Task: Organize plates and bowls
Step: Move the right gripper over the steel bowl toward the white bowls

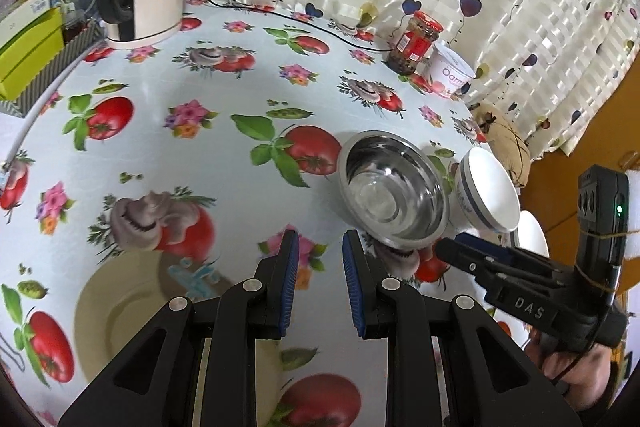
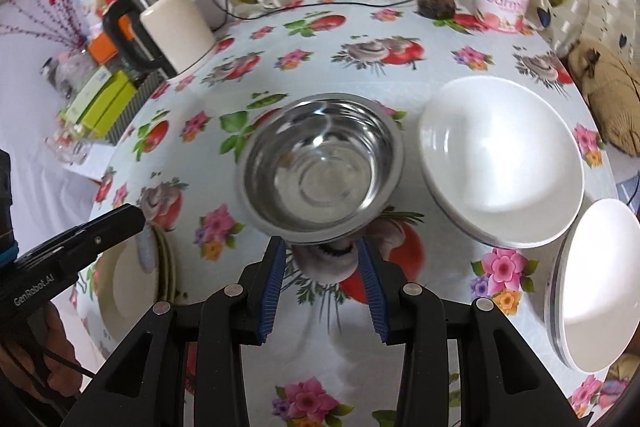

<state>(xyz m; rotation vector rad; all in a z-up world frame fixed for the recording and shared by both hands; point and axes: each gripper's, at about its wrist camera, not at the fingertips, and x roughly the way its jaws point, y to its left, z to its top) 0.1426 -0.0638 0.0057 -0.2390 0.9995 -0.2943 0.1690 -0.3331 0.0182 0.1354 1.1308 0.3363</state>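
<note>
Both grippers tilt down over the bench, jaws apart and empty: left gripper (image 1: 320, 247) over a cream plate (image 1: 120, 315), right gripper (image 2: 320, 247) just near of a shiny steel bowl (image 2: 320, 167).

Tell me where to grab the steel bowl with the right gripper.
Grip the steel bowl by its near rim, one jaw inside and one outside, coming down from above on the side facing the right gripper. It sits upright and empty, its flared lip is thin enough for the jaws, and the white bowl crowds its right side.
</note>
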